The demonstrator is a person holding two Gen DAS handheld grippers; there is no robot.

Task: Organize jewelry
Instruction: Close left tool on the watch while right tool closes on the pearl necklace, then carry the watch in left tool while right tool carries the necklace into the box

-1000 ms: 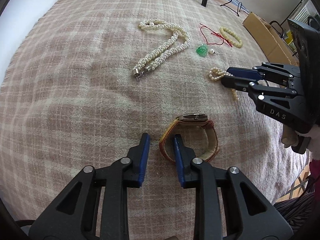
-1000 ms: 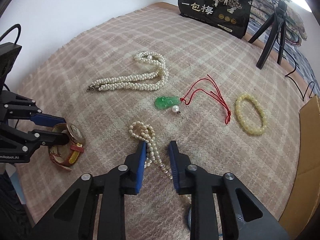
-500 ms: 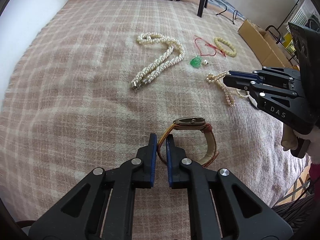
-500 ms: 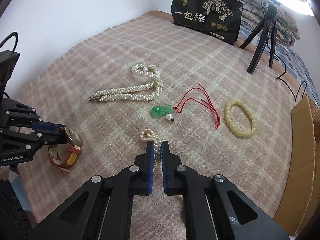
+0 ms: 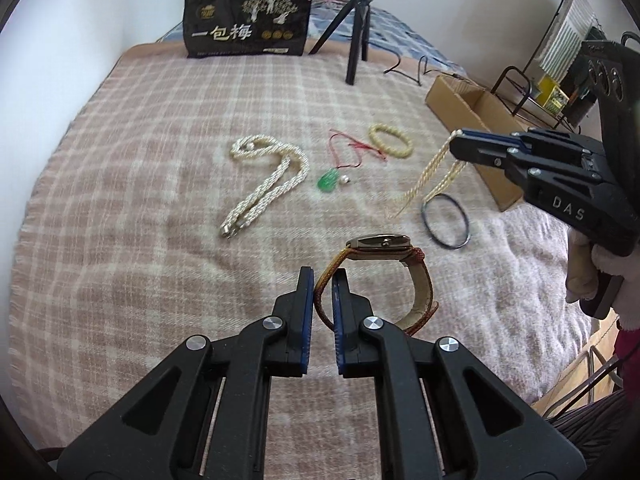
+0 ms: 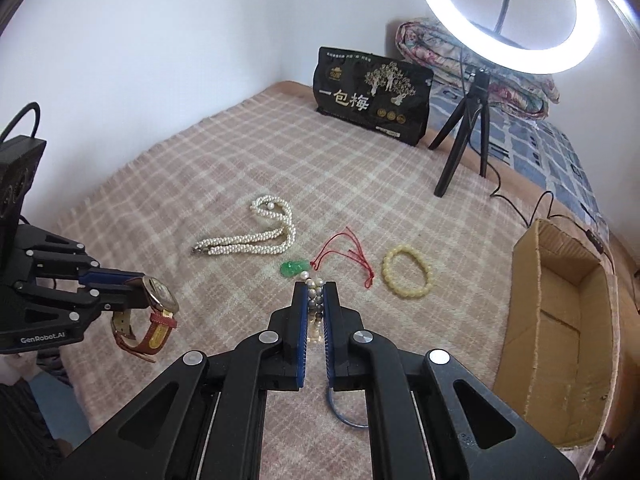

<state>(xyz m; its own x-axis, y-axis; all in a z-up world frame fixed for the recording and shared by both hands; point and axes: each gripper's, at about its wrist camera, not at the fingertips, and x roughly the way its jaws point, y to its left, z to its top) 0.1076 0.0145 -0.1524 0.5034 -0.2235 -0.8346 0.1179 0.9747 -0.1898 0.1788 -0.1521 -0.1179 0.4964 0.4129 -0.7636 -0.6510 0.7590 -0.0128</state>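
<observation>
My left gripper point(image 5: 322, 280) is shut on the strap of a gold watch with a red-brown band point(image 5: 380, 242) and holds it above the blanket; it also shows in the right wrist view point(image 6: 154, 304). My right gripper point(image 6: 315, 292) is shut on a thin pearl strand point(image 6: 315, 286), which hangs from its tip in the left wrist view point(image 5: 430, 170). On the blanket lie a twisted pearl necklace point(image 5: 264, 188), a green pendant on a red cord point(image 5: 330, 180), a yellow bead bracelet point(image 5: 390, 141) and a dark blue ring point(image 5: 445, 219).
An open cardboard box point(image 6: 560, 320) sits at the blanket's right edge. A black bag with Chinese lettering point(image 6: 372, 96) and a ring-light tripod point(image 6: 464, 132) stand at the back. A white wall runs along the left.
Both grippers have risen from the blanket, the left lifting the watch and the right lifting the pearl strand. The dark blue ring under the strand is now uncovered.
</observation>
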